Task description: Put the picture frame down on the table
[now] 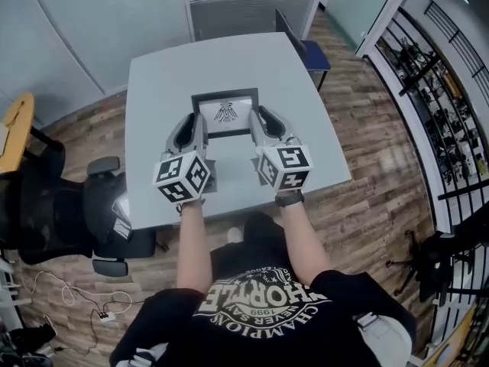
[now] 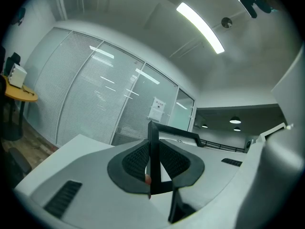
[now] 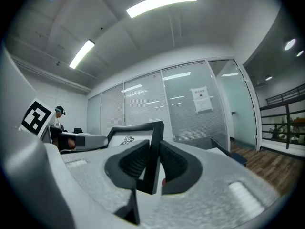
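Observation:
A black picture frame (image 1: 225,113) holding a white sheet with a dark emblem is gripped by both side rails over the middle of the grey table (image 1: 153,90). My left gripper (image 1: 200,122) is shut on its left rail, and my right gripper (image 1: 256,118) is shut on its right rail. In the left gripper view the frame's rail (image 2: 153,147) runs upright between the dark pads (image 2: 136,159) of the left gripper (image 2: 154,165). The right gripper view shows the other rail (image 3: 156,142) pinched in the right gripper (image 3: 153,165). I cannot tell whether the frame's lower edge touches the table.
A blue chair (image 1: 307,50) stands at the table's far right corner. A black office chair (image 1: 80,209) sits by the near left corner, with a yellow table (image 1: 17,128) beyond it. A black railing (image 1: 443,98) runs along the right. Glass walls with blinds (image 2: 100,99) enclose the room.

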Motion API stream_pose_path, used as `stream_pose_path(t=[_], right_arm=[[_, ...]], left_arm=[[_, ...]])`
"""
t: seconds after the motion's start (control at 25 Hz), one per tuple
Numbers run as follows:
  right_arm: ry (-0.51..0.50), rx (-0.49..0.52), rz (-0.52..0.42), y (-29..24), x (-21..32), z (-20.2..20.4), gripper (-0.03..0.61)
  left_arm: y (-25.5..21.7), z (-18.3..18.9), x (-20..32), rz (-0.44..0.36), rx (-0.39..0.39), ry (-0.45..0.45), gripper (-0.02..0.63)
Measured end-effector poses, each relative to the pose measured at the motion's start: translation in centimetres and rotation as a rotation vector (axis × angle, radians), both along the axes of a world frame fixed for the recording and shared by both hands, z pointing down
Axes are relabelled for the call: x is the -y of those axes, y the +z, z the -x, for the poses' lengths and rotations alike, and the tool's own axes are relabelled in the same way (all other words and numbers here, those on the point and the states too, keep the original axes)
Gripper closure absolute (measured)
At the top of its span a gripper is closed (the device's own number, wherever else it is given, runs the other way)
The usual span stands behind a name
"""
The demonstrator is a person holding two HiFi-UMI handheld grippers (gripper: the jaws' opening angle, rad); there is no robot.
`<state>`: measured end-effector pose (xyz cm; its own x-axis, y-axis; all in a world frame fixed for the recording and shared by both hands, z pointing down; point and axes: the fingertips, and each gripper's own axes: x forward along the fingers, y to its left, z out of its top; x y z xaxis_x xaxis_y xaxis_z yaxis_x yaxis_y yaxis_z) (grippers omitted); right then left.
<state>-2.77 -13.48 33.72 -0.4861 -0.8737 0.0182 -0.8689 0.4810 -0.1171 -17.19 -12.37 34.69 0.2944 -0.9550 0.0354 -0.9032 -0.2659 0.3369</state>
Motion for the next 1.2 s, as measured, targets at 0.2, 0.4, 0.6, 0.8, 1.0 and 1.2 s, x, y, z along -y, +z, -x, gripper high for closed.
stream_pose_path(t=[0.2,0.4,0.6,0.8,1.0,1.2], right_arm=[[0.011,-0.010,0.036,1.6,2.6,-0.7,0.509],[0.001,-0.018,0.066,3.2,6.7,-0.7,0.511],[-0.022,-0.024,0.116,5.5,10.8,-0.8,0.511],[-0.026,-0.026,0.175,8.3,15.2,-0.8,0.511],[-0.033,-0.038,0.245,11.7,18.6,-0.7,0.511],[-0.036,-0.049,0.312,15.1,22.0,-1.3,0.511]], left_arm=[[1.7,-0.7,2.5,0.034,-0.009,0.013,0.543],[3.4,-0.8,6.2,0.067,-0.007,-0.001,0.543],[5.7,-1.0,9.9,0.124,-0.004,-0.025,0.543],[8.3,-1.0,14.1,0.183,-0.003,-0.034,0.543],[11.7,-0.9,17.4,0.253,-0.011,-0.042,0.543],[15.0,-1.6,20.6,0.317,-0.020,-0.047,0.543]])
